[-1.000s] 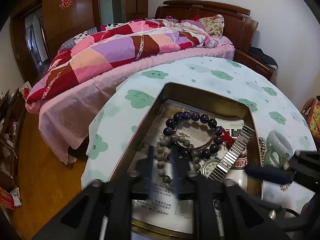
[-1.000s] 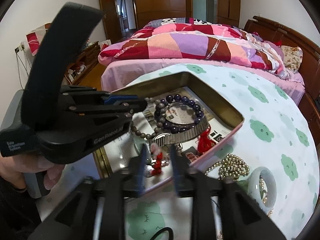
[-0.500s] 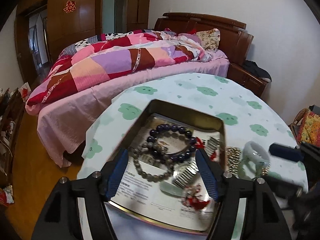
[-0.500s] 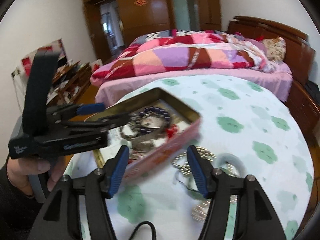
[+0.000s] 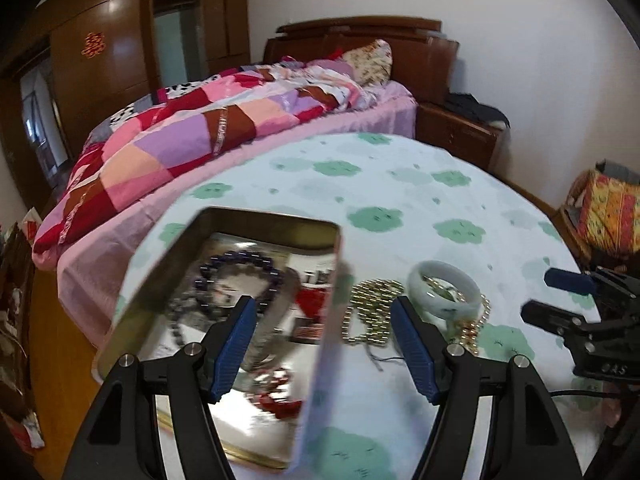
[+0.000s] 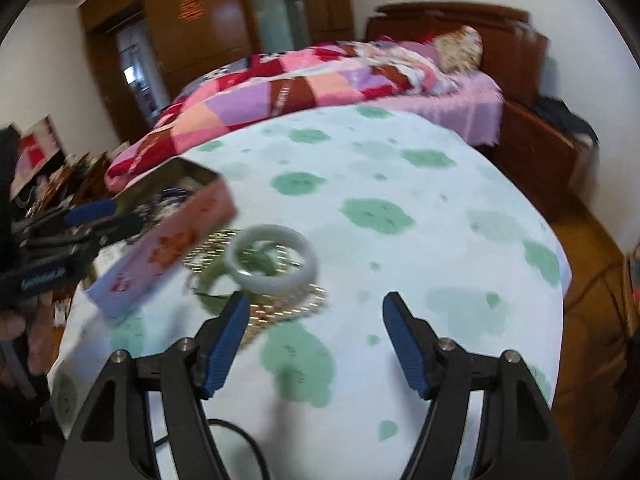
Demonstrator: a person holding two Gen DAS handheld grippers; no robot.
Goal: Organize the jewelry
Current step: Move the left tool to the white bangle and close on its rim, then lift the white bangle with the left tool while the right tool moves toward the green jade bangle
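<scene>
A: Nearest in the left wrist view, the left gripper (image 5: 323, 326) has its jaws spread wide with nothing pinched; they have just been opening. Its left finger hangs over the tin (image 5: 276, 222), its right finger over the table (image 5: 400, 192) beside the gold bead necklace (image 5: 370, 310)

B: From the right wrist, the right gripper (image 6: 314, 326) is likewise released and empty, its jaws just opening too, above bare tablecloth. Just beyond its left finger sits the pale green bangle (image 6: 272, 258), lying on the gold beads

A: My side looks down into the tin: a dark purple bead bracelet (image 5: 240, 274), a grey one, something red, all blurred. Yours?

B: Only the tin's pink outer wall and a sliver of the contents. But I see a hand (image 6: 34, 330) holding the left gripper at the left edge

A: I see the right gripper as a black shape at the right edge. Farther back in both, the bed (image 5: 224, 128) with its patchwork quilt, then the wooden wardrobe (image 5: 104, 60)
</scene>
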